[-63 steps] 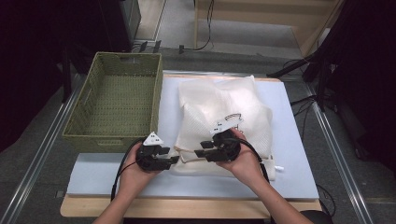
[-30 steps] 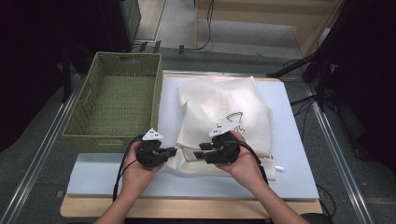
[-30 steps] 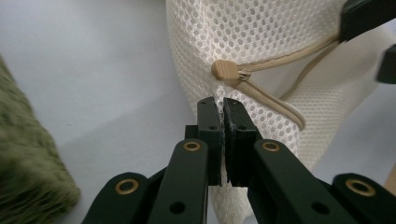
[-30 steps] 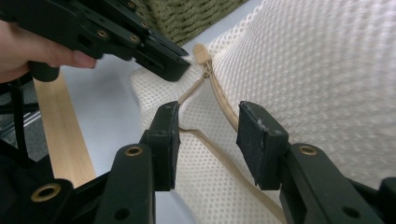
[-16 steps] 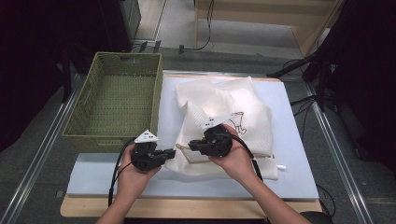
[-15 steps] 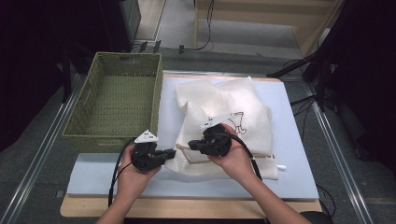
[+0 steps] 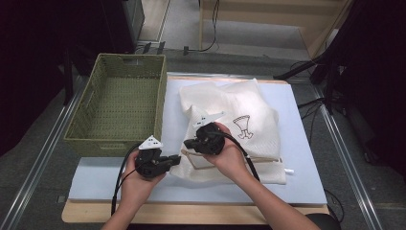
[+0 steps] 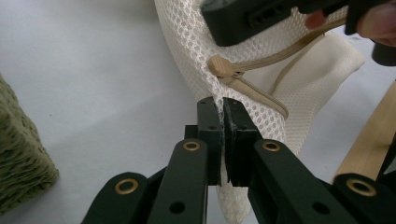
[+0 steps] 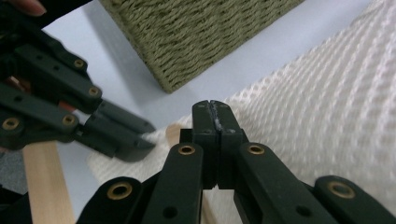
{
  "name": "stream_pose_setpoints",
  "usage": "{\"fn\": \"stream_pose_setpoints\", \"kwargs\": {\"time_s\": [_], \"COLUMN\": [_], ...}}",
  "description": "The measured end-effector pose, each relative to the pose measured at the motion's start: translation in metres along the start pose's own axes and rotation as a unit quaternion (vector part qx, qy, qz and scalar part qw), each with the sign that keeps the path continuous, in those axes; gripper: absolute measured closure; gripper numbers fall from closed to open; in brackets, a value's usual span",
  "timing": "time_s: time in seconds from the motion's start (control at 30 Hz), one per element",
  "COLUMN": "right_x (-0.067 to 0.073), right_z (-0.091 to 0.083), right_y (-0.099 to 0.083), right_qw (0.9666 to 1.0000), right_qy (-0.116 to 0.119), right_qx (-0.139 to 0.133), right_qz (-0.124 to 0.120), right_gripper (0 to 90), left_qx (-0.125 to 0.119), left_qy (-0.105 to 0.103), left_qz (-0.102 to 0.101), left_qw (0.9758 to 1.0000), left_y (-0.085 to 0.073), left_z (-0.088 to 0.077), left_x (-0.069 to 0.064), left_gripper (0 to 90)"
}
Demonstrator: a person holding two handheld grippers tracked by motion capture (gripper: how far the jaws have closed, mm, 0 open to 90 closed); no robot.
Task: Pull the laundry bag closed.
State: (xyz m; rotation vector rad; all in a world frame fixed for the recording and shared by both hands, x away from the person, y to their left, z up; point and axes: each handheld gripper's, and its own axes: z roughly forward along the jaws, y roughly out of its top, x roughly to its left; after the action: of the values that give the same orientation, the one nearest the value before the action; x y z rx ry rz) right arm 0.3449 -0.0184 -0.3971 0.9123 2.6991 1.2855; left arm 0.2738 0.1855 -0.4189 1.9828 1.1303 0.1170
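Bag: cream mesh laundry bag (image 7: 230, 124) lies on the pale blue desk (image 7: 306, 143), beside the green woven basket (image 7: 119, 105).
Left claw (image 8: 223, 108): clamped on the bag's edge.
Right claw (image 9: 215, 113): together, apparently on the tan drawstring (image 8: 261, 60).
Left to do: probably cinching, then basketing.

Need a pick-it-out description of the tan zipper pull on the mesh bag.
Start at the green woven basket; right of it on the pale blue mat lies a cream mesh bag. At the bag's near corner, where the left claw pinches the mesh, sits the zipper pull. It is a small tan tab on the tan zipper, the only solid piece there.
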Motion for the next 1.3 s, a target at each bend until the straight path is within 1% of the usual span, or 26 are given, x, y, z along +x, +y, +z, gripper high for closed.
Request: {"fn": "stream_pose_setpoints", "kwargs": {"time_s": [0.1,0.17,0.27,0.4,0.43,0.47,0.57,0.67,0.8,0.87,0.93,1.07,1.3], "right_x": [-0.001,-0.002,-0.003,-0.003,-0.003,-0.003,-0.003,-0.002,-0.001,-0.001,-0.001,-0.003,-0.003], "right_z": [0.004,0.007,0.011,0.016,0.017,0.017,0.015,0.014,0.011,0.008,0.004,-0.005,-0.021], "right_y": [0.003,0.004,0.002,0.0,-0.001,-0.001,-0.001,-0.003,-0.005,-0.005,-0.004,-0.005,-0.02], "right_qw": [1.0,1.0,0.9999,0.9997,0.9995,0.9992,0.9981,0.998,0.9982,0.9986,0.9987,0.999,0.9993], "right_qy": [0.003,0.005,0.009,0.021,0.029,0.037,0.06,0.058,0.054,0.045,0.046,0.043,0.036], "right_qx": [0.0,0.005,0.009,0.012,0.014,0.014,0.016,0.02,0.023,0.022,0.016,0.013,0.013], "right_qz": [0.001,0.0,-0.005,-0.008,-0.004,-0.005,-0.007,-0.013,-0.013,-0.017,-0.013,-0.005,-0.006], "right_gripper": [90.0,90.0,90.0,90.0,90.0,90.0,90.0,90.0,90.0,90.0,88.0,87.0,83.5], "left_qx": [-0.002,-0.003,-0.008,-0.007,-0.004,-0.001,-0.005,-0.009,-0.009,-0.009,-0.007,-0.008,-0.01], "left_qy": [0.001,0.0,-0.002,-0.001,-0.001,0.001,0.0,0.002,0.002,0.001,0.001,0.002,0.003], "left_qz": [0.001,-0.001,-0.001,0.002,0.003,0.006,0.003,0.001,0.001,0.002,0.003,0.002,-0.002], "left_qw": [1.0,1.0,1.0,1.0,1.0,1.0,1.0,1.0,1.0,1.0,1.0,1.0,0.9999], "left_y": [-0.001,0.0,-0.001,-0.001,-0.001,-0.001,-0.001,-0.001,-0.001,-0.001,-0.001,-0.001,0.0], "left_z": [0.001,0.001,0.0,0.0,0.0,0.0,0.0,-0.001,-0.001,-0.001,-0.001,-0.001,-0.002], "left_x": [-0.002,-0.002,-0.003,-0.003,-0.003,-0.003,-0.001,0.0,0.001,0.001,0.001,0.002,0.004], "left_gripper": [87.4,87.5,87.5,87.5,87.5,87.5,87.5,87.5,87.4,87.3,87.2,87.2,87.2]}}
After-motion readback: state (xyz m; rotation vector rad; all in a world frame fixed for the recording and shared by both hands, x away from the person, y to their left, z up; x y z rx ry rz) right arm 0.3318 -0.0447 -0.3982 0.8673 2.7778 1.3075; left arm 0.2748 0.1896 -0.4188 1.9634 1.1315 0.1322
